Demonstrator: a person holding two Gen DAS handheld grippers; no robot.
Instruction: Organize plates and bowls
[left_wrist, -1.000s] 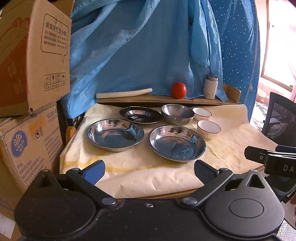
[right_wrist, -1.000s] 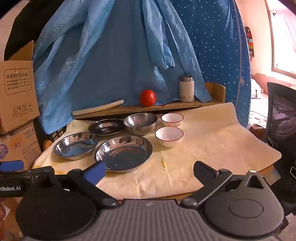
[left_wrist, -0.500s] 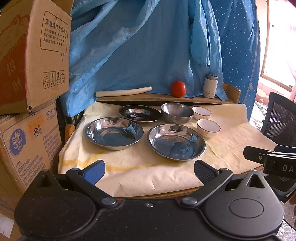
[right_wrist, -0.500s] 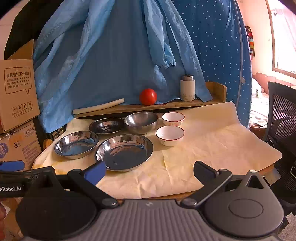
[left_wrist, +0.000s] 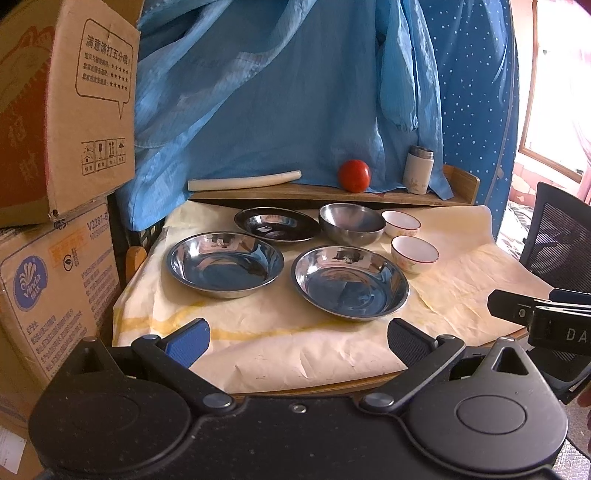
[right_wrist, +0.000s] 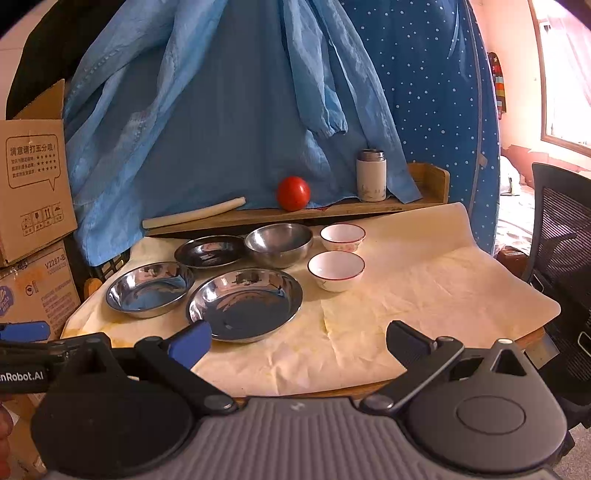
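Observation:
On the paper-covered table (left_wrist: 332, 354) lie two shallow steel plates (left_wrist: 224, 263) (left_wrist: 350, 281) in front, with a dark plate (left_wrist: 277, 223) and a deep steel bowl (left_wrist: 351, 223) behind them. Two small white bowls with red rims (left_wrist: 414, 253) (left_wrist: 401, 223) stand to the right. In the right wrist view the same set appears: steel plates (right_wrist: 149, 288) (right_wrist: 244, 302), dark plate (right_wrist: 208, 251), steel bowl (right_wrist: 279, 243), white bowls (right_wrist: 336, 270) (right_wrist: 342, 237). My left gripper (left_wrist: 297, 338) and right gripper (right_wrist: 297, 339) hover open before the table's near edge, holding nothing.
A wooden shelf (left_wrist: 332, 194) at the back carries a white roll (left_wrist: 243, 180), a red tomato (left_wrist: 354, 175) and a white flask (left_wrist: 417, 169). Blue cloth hangs behind. Cardboard boxes (left_wrist: 55, 110) stack on the left; a black mesh chair (left_wrist: 561, 236) stands right.
Both views have shifted only slightly; the dishes have not moved and both grippers stay open.

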